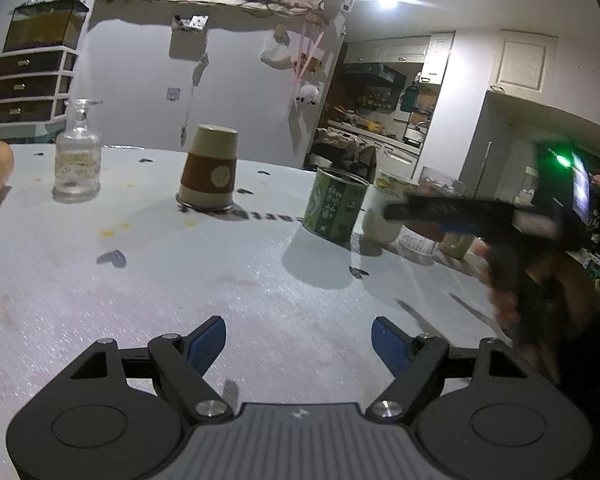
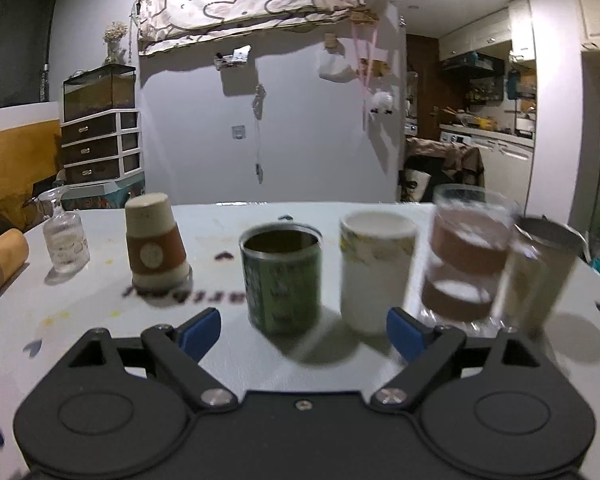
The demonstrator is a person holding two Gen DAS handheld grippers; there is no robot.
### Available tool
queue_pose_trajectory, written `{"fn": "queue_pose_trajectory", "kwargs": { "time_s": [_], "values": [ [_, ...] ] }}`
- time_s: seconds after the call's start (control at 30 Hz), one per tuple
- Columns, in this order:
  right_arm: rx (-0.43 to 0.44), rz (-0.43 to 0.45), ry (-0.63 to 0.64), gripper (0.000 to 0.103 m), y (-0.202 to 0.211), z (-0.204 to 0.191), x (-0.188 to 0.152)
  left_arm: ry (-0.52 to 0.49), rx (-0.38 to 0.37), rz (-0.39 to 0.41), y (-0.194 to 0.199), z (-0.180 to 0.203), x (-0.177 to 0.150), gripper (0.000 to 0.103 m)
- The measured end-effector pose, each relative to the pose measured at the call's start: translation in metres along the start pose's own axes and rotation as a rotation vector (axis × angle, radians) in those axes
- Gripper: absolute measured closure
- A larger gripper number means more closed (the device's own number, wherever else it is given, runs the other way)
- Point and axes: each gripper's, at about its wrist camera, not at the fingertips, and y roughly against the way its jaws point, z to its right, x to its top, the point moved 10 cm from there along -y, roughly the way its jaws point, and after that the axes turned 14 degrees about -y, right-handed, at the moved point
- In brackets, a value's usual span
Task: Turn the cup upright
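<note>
Paper, light and crushable, the upside-down cup (image 2: 156,240) on the tabletop (image 2: 80,352) wants a gentle grip around its brown sleeve; both grippers' fingers (image 1: 208,344) (image 2: 202,334) gape, holding nothing.

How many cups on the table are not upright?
2: the upside-down paper cup beside the glass bottle, and a brown cup on its side at the table's left edge. Others may be hidden.

Left of me: glass bottle (image 2: 65,240), tipped brown tube (image 2: 2,261).
Ahead: green tin (image 2: 281,280), white cup (image 2: 376,276), banded glass (image 2: 466,256), steel tumbler (image 2: 548,276).
</note>
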Motion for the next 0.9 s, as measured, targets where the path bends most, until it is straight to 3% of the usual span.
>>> {"fn": "queue_pose_trajectory", "kwargs": {
  "time_s": [0.37,0.43,0.6,0.9],
  "values": [
    [-0.014,0.066,-0.025,0.006,0.067,0.022,-0.023,-0.030,0.117,0.015,0.002,-0.011,0.007,0.020],
    [-0.021,0.082,-0.031,0.004,0.077,0.025,-0.025,-0.033,0.132,0.017,0.003,-0.012,0.009,0.010],
    [-0.036,0.110,-0.020,0.000,0.095,0.027,-0.032,-0.061,0.174,0.056,0.010,-0.010,0.017,0.000],
    [-0.018,0.161,0.006,0.000,0.119,0.020,-0.031,-0.082,0.214,0.106,0.022,-0.006,0.031,0.000]
  ]
}}
